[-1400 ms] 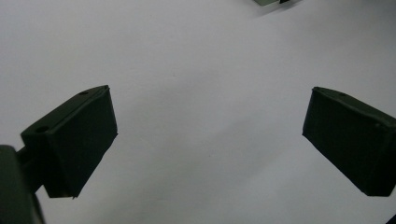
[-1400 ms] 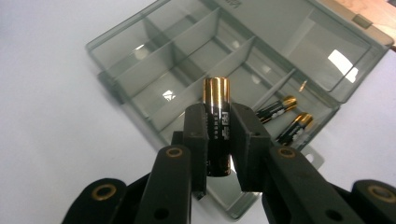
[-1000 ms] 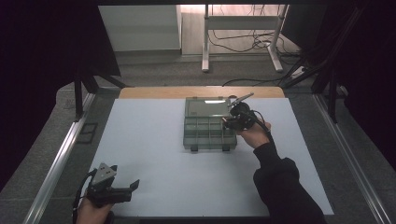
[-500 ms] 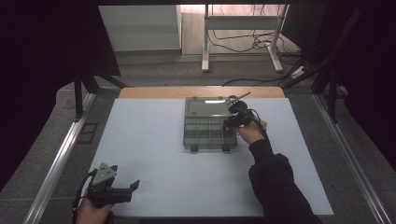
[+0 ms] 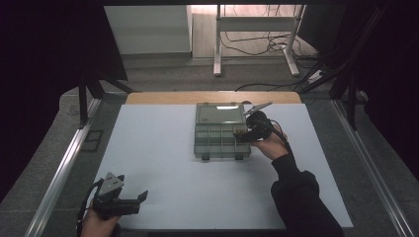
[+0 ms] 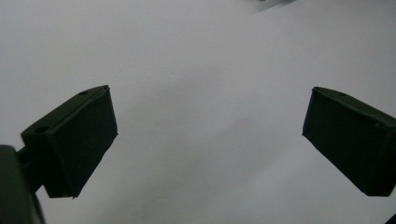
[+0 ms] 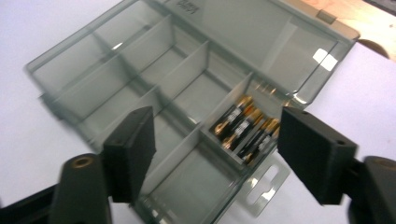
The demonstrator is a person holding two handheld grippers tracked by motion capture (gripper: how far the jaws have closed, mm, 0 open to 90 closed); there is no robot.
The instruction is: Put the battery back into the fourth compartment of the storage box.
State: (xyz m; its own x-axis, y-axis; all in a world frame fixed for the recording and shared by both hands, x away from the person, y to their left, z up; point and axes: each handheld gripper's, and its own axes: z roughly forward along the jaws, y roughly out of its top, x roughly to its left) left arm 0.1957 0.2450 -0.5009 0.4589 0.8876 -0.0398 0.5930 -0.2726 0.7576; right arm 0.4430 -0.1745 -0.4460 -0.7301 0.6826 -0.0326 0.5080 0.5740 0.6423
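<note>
A clear grey compartment box [image 5: 217, 140] lies open mid-table, its lid [image 5: 220, 113] flat on the far side. Several batteries [image 7: 243, 130] with gold ends lie in one compartment at the box's right edge. My right gripper [image 5: 243, 132] hovers over that edge. In the right gripper view its jaws have just been opening and the right gripper [image 7: 215, 133] stands open above the batteries, with nothing between the pads. My left gripper [image 5: 138, 201] rests at the near left corner, pointing right. In the left gripper view the left gripper [image 6: 210, 126] is wide open over the bare white table.
The white table top [image 5: 158, 148] ends in a wooden strip [image 5: 163, 98] at the far edge. Metal rails [image 5: 64, 168] run along both sides. Beyond the table stand a desk frame [image 5: 217, 44] and loose floor cables [image 5: 262, 42].
The right hand has drawn back slightly toward the near side at the box's right edge. The left hand and its gripper have stayed where they were.
</note>
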